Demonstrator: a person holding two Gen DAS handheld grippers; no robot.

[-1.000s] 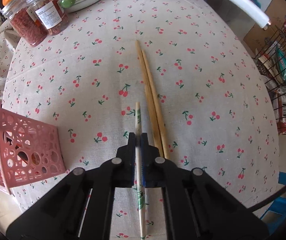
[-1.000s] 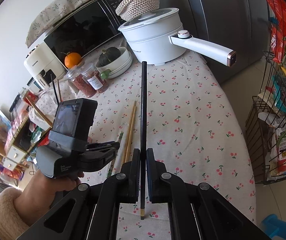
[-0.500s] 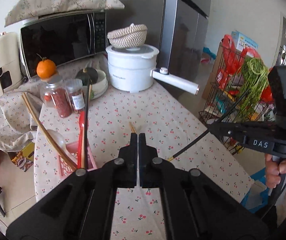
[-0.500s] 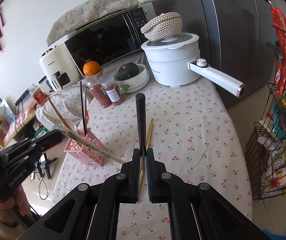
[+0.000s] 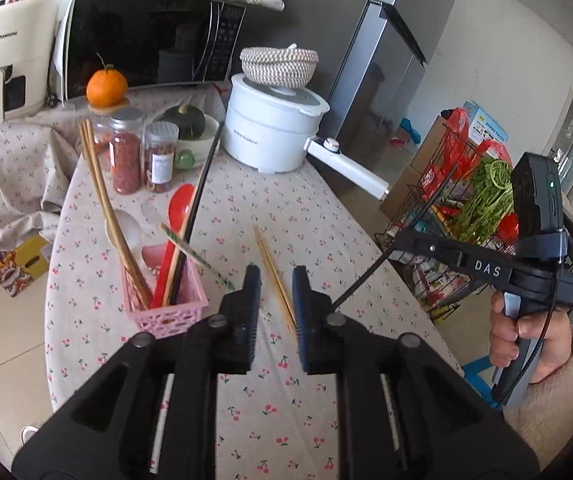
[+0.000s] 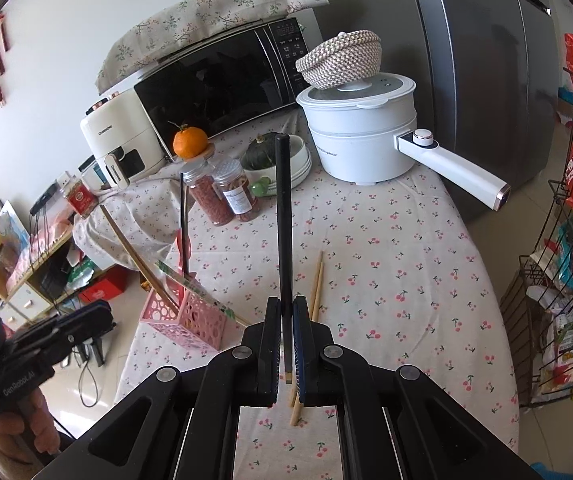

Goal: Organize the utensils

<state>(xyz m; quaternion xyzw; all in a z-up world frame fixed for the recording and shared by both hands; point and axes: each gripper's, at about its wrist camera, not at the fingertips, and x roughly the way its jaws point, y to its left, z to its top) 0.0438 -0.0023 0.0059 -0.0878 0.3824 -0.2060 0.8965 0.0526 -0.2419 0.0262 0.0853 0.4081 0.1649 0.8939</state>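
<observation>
since the earlier frames my left gripper (image 5: 276, 300) has come up off the cloth and let go of the patterned chopstick (image 5: 196, 256); its jaws have just been opening and nothing sits between them. that stick now leans in the pink basket (image 5: 166, 316), its tip poking out over the rim toward the gripper.

right gripper (image 6: 285, 332) is clamped on a black chopstick (image 6: 283, 216), which points away toward the far end of the table. seen from the left wrist, that same stick juts out of the right gripper across the table edge.

basket also holds a red spoon (image 5: 176, 216), a pair of long wooden chopsticks (image 5: 102, 196) and another black chopstick (image 5: 202, 196), all leaning. 2 bare wooden chopsticks (image 5: 274, 276) lie flat on the cherry-print tablecloth (image 5: 326, 220), side by side, just beyond the left fingers and apart from the basket.

around: 2 spice jars (image 5: 142, 156), an orange (image 5: 106, 88), a squash in a white bowl (image 5: 190, 124), a white pot (image 5: 274, 136) with its long handle reaching over the table edge, a microwave (image 5: 146, 40) behind. a wire rack (image 5: 466, 216) of groceries stands off the table on the right.
</observation>
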